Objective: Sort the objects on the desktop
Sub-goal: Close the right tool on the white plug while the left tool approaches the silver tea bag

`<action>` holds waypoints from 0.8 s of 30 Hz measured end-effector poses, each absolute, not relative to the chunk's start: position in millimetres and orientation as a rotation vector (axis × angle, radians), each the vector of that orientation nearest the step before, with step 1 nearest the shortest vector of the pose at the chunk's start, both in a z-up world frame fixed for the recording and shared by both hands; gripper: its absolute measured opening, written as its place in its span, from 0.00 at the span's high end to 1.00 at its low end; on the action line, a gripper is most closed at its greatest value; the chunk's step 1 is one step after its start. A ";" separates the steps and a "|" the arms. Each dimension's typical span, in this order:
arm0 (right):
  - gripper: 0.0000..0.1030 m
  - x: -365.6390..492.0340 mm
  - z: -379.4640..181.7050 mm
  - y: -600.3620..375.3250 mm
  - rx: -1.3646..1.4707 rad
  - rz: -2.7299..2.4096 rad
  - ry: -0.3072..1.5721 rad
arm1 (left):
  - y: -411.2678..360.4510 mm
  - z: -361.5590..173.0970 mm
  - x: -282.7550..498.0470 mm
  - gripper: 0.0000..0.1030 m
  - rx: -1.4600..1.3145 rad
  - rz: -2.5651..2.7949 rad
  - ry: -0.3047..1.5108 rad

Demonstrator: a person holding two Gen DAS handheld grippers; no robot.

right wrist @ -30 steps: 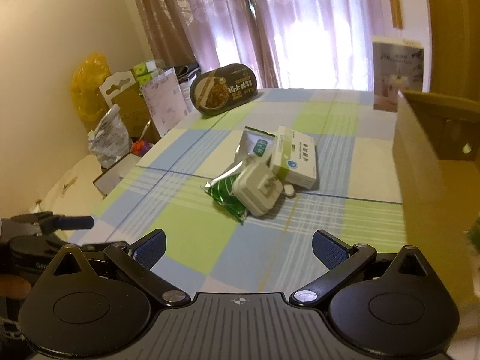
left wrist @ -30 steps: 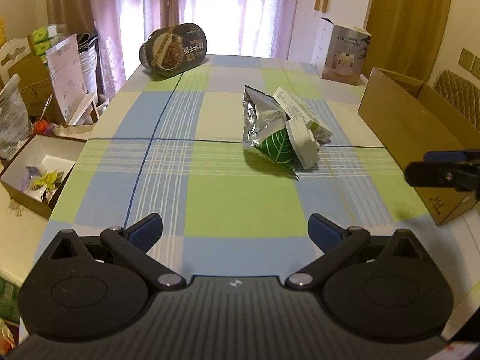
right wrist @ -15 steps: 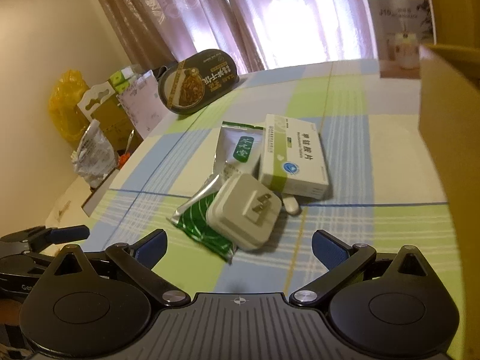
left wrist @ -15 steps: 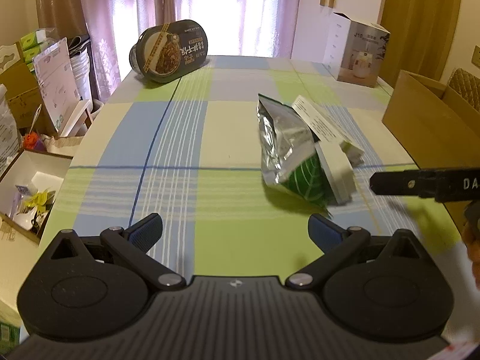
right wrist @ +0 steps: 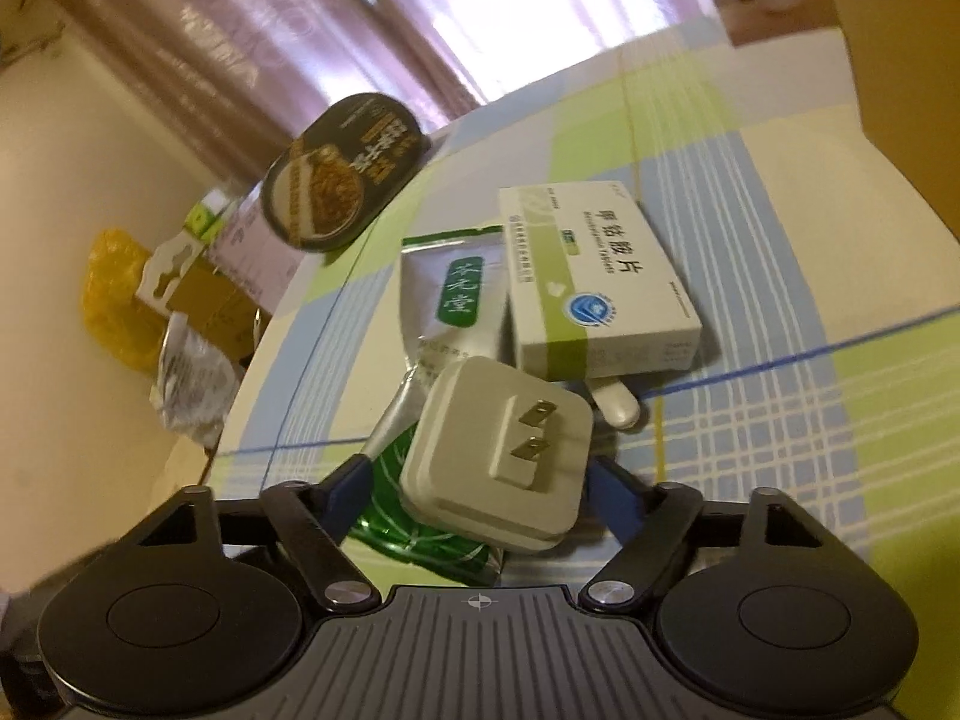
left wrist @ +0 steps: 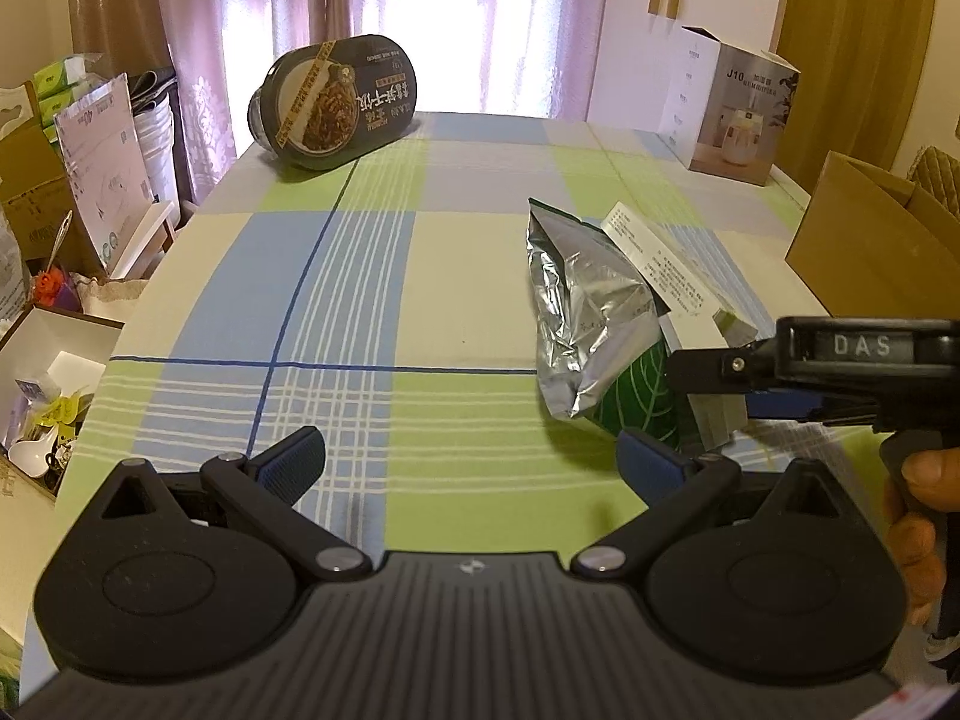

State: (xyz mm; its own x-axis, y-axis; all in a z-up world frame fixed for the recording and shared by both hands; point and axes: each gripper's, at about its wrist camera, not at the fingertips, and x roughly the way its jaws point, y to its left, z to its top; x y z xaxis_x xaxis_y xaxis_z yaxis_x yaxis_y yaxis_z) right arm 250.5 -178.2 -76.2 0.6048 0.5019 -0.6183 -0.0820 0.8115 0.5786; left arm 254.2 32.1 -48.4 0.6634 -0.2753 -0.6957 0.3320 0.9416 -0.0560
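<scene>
R gripper [right wrist: 477, 480] has closed in over the last sec: charger plug [right wrist: 498, 456] now sits between its fingers, which are still wide open, not gripping. Plug lies prongs-up atop green foil pouch [right wrist: 420, 534], just beside medicine box [right wrist: 600, 276], mid table [left wrist: 372, 300]. L gripper [left wrist: 471, 462] hangs over bare cloth, fingers spread wide, empty. Judgement: pre-grasp on plug; squeeze next, then likely to cardboard box [left wrist: 864, 252]. Pouch may drag along.
</scene>
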 end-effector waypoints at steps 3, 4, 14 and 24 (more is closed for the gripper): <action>0.36 253.6 -77.4 -178.3 0.539 0.353 0.874 | 30.4 -49.6 253.8 0.01 0.087 -0.347 0.775; 0.36 254.3 -77.7 -178.2 0.536 0.353 0.876 | 30.1 -49.9 253.8 0.01 0.088 -0.348 0.777; 0.37 232.7 -53.7 -173.5 0.144 0.324 0.847 | 26.7 -44.1 263.5 0.02 0.066 -0.430 0.788; 0.37 213.9 -63.1 -181.6 -0.131 0.300 0.854 | -27.8 -45.5 309.1 0.02 0.131 -0.526 0.837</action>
